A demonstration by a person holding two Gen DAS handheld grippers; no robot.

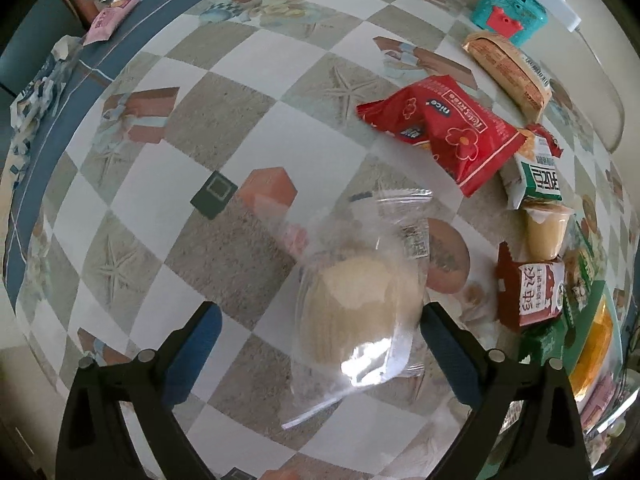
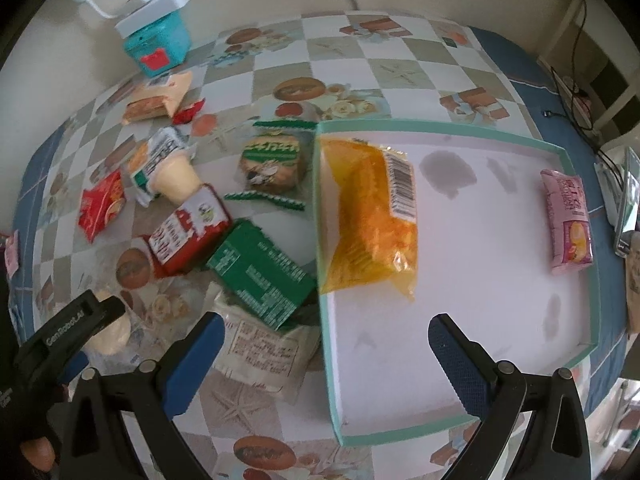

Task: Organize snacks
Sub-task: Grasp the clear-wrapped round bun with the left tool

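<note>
A: Where's the left gripper?
B: Jaws apart, straddling the clear-bagged bun; its right pad looks just at the wrapper.
A: And the right gripper?
B: Apart, empty, over the tray edge; an orange pack lies in the tray beyond.

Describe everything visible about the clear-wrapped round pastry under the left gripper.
The clear-wrapped pastry is a pale, cream-coloured round cake sealed in a glossy transparent wrapper with crimped ends and a small printed label near its top. It lies flat on the checkered tablecloth, apart from the snack pile to its right. The left gripper points down with its jaws wide open; one blue pad sits right at the wrapper's edge, the other stands clear. Contact cannot be confirmed.
</note>
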